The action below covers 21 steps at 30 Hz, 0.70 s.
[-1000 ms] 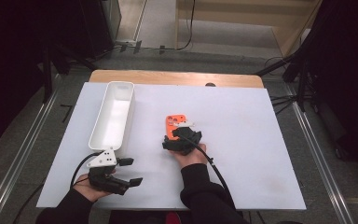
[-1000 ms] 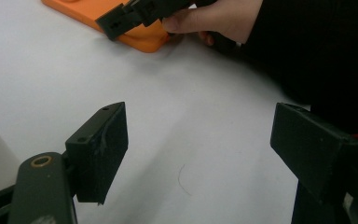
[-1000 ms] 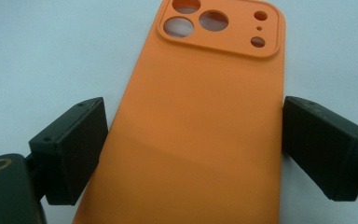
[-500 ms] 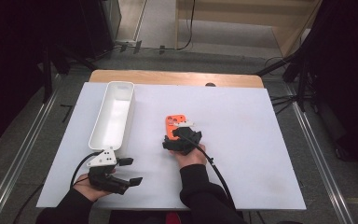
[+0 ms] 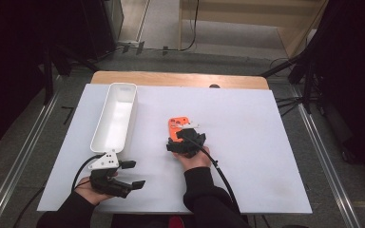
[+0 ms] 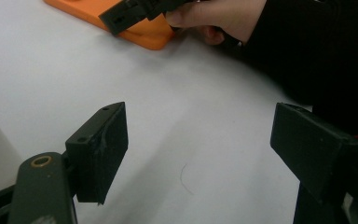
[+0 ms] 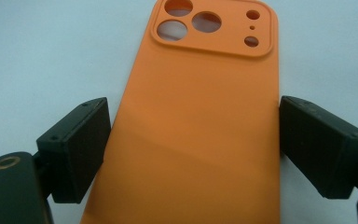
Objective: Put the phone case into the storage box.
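The orange case (image 7: 196, 121) lies flat at the centre of the white surface (image 5: 266, 142), between the spread jaws of the right claw (image 7: 193, 149) — apart from both. The left claw (image 5: 132, 175), at 7 o'clock, gapes wide over bare surface — the white tray (image 5: 115, 116) sits at 10 o'clock.

A white-topped table with a light wooden far edge (image 5: 180, 79) stands on a grey floor (image 5: 24, 142), with dark stands and black cables (image 5: 192, 23) behind it and a pale wooden frame (image 5: 247, 19) beyond.
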Each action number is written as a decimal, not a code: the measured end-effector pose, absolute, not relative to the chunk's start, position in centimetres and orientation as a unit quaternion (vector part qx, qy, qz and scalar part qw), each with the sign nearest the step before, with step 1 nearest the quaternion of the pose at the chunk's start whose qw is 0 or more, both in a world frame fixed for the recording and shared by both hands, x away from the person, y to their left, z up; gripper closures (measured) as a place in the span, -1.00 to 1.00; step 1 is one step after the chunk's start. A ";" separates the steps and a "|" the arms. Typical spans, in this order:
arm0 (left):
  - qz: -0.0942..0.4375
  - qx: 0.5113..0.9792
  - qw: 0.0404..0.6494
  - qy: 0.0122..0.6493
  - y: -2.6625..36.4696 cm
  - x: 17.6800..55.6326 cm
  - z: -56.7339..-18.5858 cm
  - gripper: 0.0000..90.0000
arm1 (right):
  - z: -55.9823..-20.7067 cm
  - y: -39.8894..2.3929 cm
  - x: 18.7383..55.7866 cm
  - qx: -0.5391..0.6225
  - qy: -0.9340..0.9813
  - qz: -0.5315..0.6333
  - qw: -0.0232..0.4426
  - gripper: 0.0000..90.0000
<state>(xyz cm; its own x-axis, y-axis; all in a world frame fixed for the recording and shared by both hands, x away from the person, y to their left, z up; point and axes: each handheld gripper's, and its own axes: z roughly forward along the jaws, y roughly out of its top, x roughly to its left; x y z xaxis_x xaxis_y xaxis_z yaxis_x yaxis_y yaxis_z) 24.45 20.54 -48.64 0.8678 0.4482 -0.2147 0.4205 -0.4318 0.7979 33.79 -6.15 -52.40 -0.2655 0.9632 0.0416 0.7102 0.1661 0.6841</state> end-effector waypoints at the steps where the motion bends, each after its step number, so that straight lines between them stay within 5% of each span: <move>1: 0.015 0.846 0.467 0.257 20.5 24.5 -48.6 -0.58 | -52.4 -6.2 33.8 0.569 0.735 0.305 0.208 -0.76; 21: 0.012 0.847 0.464 0.260 20.5 24.5 -48.7 -0.58 | -50.8 -8.1 33.8 0.571 0.727 0.344 0.161 -0.70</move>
<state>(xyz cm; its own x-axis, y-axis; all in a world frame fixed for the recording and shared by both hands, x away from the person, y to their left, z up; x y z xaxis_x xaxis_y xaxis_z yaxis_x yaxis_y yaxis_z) 24.53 20.48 -48.72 0.8646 0.4515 -0.2203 0.4284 -0.4335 0.7928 33.84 -8.10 -50.75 -0.2954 0.9421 0.1587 0.7199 0.1103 0.6853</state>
